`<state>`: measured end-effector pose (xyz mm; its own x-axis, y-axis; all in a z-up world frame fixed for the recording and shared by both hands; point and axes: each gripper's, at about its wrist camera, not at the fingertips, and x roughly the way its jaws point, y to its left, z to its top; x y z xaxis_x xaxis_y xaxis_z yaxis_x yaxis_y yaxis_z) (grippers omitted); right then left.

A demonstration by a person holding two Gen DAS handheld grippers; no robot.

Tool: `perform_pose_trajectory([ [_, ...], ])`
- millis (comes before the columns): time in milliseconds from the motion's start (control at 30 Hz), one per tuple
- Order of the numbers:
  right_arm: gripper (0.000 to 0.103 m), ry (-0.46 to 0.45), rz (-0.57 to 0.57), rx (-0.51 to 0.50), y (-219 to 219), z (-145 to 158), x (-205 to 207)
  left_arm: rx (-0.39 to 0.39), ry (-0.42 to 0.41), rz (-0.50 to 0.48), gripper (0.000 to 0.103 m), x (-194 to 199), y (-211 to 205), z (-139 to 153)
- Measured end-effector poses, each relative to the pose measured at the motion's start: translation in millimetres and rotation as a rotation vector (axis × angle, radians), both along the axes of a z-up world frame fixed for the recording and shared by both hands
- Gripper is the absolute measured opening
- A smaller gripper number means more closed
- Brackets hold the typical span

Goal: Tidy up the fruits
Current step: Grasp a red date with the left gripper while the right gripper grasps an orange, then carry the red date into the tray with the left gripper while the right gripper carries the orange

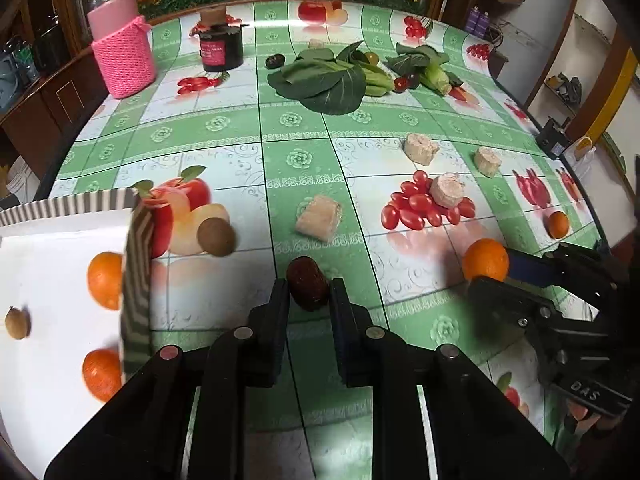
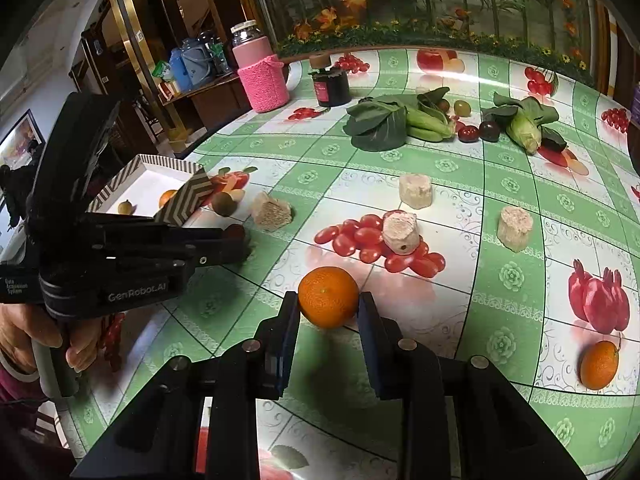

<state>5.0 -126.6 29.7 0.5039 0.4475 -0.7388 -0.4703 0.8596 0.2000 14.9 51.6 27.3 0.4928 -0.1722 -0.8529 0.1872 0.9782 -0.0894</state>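
The white box (image 1: 60,256) sits at the table's left, cut off by the picture edge, its wall hiding part of two oranges inside. The right gripper (image 2: 329,308) squeezes an orange (image 2: 329,297). The left gripper (image 1: 309,294) pinches a dark red fruit (image 1: 308,283).

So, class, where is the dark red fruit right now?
In the left wrist view, the dark red fruit sits low and central, pinched between the left gripper's fingers, right of the striped box.
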Motion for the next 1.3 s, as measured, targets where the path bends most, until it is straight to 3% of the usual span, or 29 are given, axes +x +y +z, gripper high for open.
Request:
perform_pose_trajectory([
  [333,0.03,-0.011,0.015,0.004,16.0,9.2,-19.1,-0.037,-0.05,0.021,0.017,-32.6,23.3,23.1],
  [700,0.03,-0.033,0.088,0.001,57.7,19.8,-40.9,-0.007,-0.091,0.089,0.017,-65.7,75.0,39.2],
  [1300,0.031,-0.034,0.244,0.022,138.0,29.8,-55.1,0.055,-0.061,0.224,0.018,-88.2,159.5,28.9],
])
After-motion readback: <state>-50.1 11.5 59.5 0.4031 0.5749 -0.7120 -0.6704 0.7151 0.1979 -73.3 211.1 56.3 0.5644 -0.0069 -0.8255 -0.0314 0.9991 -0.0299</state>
